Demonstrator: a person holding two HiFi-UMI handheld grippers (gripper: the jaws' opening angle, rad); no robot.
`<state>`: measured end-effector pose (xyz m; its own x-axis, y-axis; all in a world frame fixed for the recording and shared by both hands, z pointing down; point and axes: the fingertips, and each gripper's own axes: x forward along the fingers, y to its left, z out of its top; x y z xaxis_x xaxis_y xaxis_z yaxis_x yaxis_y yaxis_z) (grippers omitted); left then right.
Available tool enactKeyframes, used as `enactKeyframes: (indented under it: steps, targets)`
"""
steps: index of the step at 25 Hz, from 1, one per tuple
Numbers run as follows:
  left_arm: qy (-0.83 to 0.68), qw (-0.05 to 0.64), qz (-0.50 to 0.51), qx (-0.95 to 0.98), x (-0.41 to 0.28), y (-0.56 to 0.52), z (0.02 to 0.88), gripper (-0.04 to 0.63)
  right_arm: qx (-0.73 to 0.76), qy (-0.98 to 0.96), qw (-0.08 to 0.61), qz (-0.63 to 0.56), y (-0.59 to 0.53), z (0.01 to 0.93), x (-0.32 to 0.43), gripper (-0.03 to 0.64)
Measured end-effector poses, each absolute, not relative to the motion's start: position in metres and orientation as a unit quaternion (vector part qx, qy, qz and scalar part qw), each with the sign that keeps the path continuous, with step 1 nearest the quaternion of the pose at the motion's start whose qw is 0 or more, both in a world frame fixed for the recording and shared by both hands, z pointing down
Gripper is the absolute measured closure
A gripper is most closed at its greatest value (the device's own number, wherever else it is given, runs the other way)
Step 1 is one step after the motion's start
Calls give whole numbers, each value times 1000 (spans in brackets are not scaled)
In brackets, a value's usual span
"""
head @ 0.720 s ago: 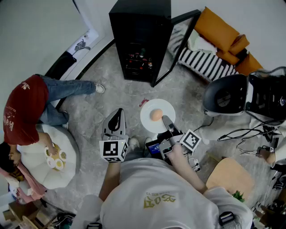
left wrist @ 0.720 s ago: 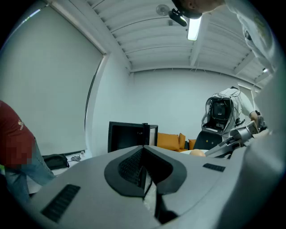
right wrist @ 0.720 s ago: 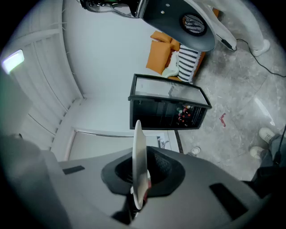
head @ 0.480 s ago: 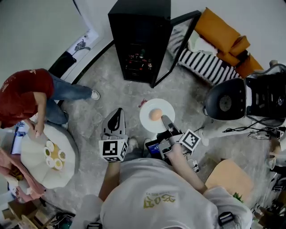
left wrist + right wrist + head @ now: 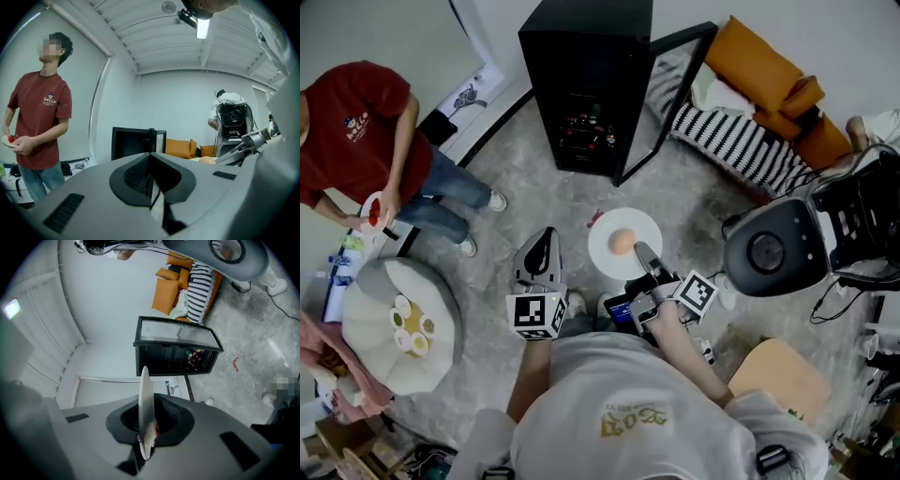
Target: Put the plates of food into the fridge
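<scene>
The right tool (image 5: 643, 255) is clenched on the near rim of the white plate (image 5: 605, 246), and the right gripper view confirms it: the plate's edge runs straight between the two jaws, pinched tight. On the plate sits one round, pale orange piece of food (image 5: 622, 242), near the middle, with nothing to stop it rolling. The plate hangs out in front of the person over the floor, with the black fridge (image 5: 586, 84) straight ahead but well apart, its door (image 5: 666, 98) swung open to the right and small colourful items (image 5: 586, 127) showing on a shelf inside. The left tool (image 5: 542, 253) rides alongside, jaws closed together on nothing. So this looks like the carry, with the loading not yet done. The grip is on one rim only, so the far side wants to droop, and it would pay to hold that wrist flat and walk in smoothly so the round food stays centred. Best to line up square with the opening, clear of the door edge, pick a shelf with free space beside those items, slide the plate in far rim first, set it down fully, and only then let the jaws go. The free left tool could steady the door if it drifts.
</scene>
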<state>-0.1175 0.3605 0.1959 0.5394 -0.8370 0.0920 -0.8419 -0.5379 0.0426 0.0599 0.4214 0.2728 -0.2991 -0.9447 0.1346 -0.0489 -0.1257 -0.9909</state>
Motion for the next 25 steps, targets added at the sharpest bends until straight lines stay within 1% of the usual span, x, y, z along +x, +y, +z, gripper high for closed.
enactKeyframes:
  steps: [5, 7, 12, 18, 25]
  targets:
    - [-482, 37, 26, 875, -128, 370, 194, 588, -451, 548, 373, -598, 427, 272, 47, 598]
    - [-482, 38, 25, 875, -121, 367, 196, 588, -448, 548, 374, -599, 422, 273, 52, 598]
    - [-480, 41, 31, 876, -87, 339, 197, 589, -448, 543, 375, -604, 394, 274, 85, 598]
    - [-462, 47, 33, 885, -74, 313, 207, 588, -459, 538, 375, -599, 368, 280, 91, 598]
    - [-442, 33, 28, 896, -63, 257, 199, 589, -469, 536, 385, -588, 319, 278, 94, 598]
